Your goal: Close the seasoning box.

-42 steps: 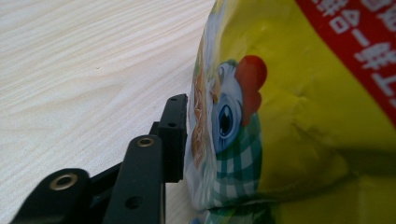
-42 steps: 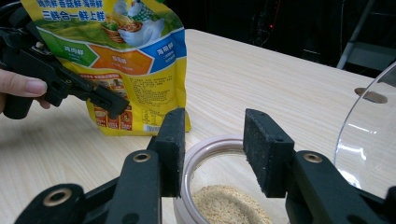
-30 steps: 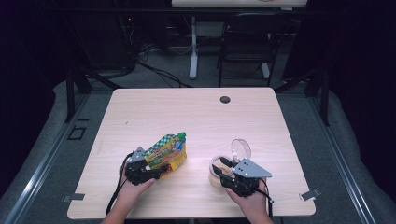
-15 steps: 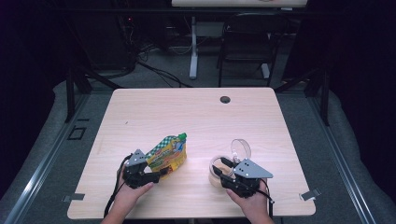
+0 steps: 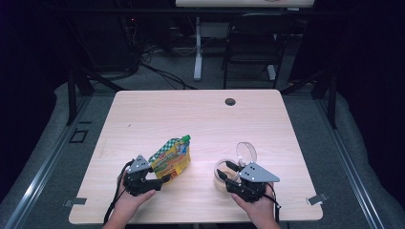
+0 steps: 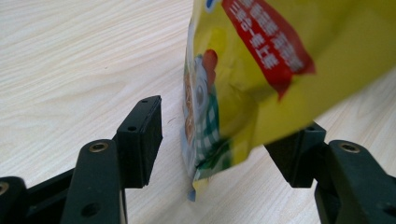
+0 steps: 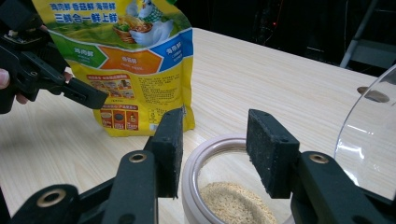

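The yellow pouch (image 7: 135, 60) carries white Chinese print on its blue band, "三鲜合一鲜上鲜", under a top line reading roughly "鸡肉鲜 香菇鲜 海带鲜"

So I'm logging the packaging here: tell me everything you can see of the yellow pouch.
The yellow pouch is a glossy, flexible stand-up bag with a green screw cap on top, a green chequered pattern, a red label and printed panels. It stands on the table, leaning slightly, left of the jar. Its lower edge sits between the jaws of the left gripper, which have just been opening; one side shows a clear gap.
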The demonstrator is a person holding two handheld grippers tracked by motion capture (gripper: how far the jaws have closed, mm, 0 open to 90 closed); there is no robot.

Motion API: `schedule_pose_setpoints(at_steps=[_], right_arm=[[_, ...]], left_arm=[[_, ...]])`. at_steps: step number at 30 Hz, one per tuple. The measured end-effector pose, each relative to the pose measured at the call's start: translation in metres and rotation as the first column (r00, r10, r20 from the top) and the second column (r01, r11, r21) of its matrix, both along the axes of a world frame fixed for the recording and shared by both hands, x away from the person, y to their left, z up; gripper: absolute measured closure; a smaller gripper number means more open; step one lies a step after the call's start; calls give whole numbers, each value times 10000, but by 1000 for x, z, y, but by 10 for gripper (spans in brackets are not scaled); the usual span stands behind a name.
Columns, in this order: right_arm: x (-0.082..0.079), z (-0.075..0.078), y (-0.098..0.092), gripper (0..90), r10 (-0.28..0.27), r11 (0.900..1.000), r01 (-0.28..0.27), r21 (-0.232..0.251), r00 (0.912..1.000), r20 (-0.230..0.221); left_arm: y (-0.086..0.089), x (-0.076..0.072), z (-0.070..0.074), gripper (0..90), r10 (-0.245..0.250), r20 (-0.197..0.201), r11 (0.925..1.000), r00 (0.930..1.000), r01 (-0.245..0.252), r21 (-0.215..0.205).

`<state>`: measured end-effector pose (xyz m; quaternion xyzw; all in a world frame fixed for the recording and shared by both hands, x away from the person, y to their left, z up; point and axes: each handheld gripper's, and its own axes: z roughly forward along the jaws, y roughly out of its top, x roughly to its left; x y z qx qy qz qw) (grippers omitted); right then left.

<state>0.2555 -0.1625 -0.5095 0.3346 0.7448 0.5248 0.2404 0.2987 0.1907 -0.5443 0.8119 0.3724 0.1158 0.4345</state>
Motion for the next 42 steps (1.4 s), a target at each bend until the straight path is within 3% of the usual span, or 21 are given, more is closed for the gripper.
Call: schedule_pose_setpoints(at_steps=[12, 27, 31, 42], right_arm=[[-2, 2, 1, 555, 37, 9999, -37, -147, 10000, 42], [-6, 18, -2, 566, 35, 9995, -47, -314, 9992, -395], [-7, 24, -5, 588, -22, 9998, 13, -193, 9990, -441], [-12, 44, -20, 720, -220, 9997, 214, -143, 9990, -393]], left_arm=[[1, -4, 3, 376, -32, 97, 10000, 9999, 31, 86], [22, -25, 11, 371, -83, 357, 9996, 9993, 73, 280], [28, -28, 12, 388, 53, 428, 9994, 9991, -67, 329], [40, -29, 11, 429, 319, 389, 9995, 9987, -317, -45]])
